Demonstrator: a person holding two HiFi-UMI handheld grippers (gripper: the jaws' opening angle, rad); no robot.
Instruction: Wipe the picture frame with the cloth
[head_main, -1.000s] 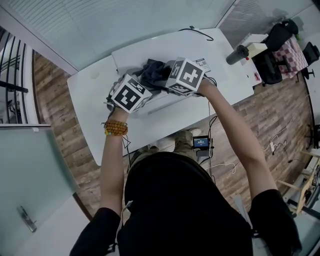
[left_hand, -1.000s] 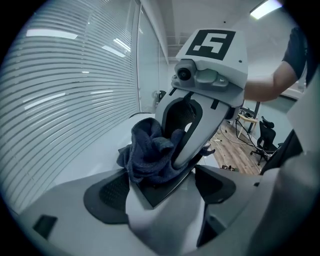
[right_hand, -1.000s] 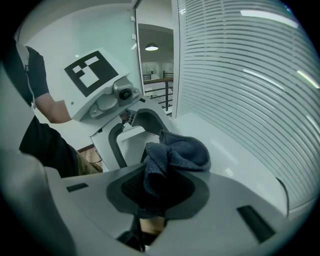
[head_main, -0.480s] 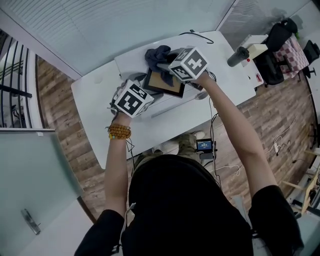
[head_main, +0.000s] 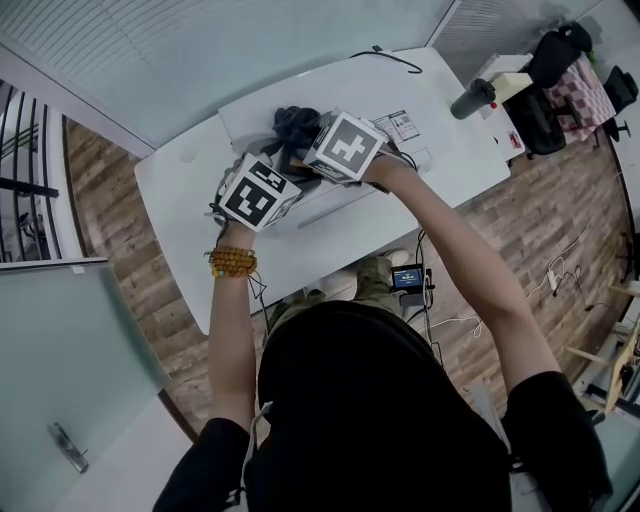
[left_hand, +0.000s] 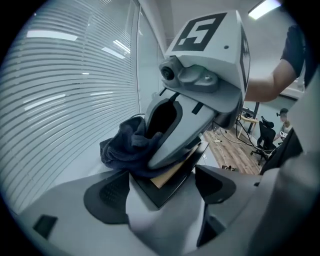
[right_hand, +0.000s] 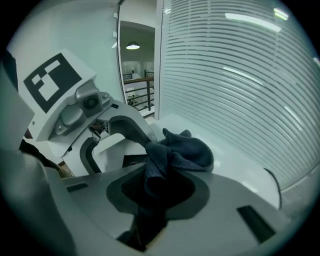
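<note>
Office: white desk (head_main: 460, 150), slatted window blinds (right_hand: 240, 75), swivel chair (left_hand: 263, 136), wood floor (head_main: 540, 220).

White table (head_main: 310, 250), dark flask (head_main: 473, 98), wood floor (head_main: 100, 190)

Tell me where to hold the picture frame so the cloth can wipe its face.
Grip the near corner of the picture frame's black border, coming in low from the person's side, as the left gripper does. That corner points into the wide jaws, so its two edges can seat against the pads. The face is left free for the cloth clamped in the right gripper.
</note>
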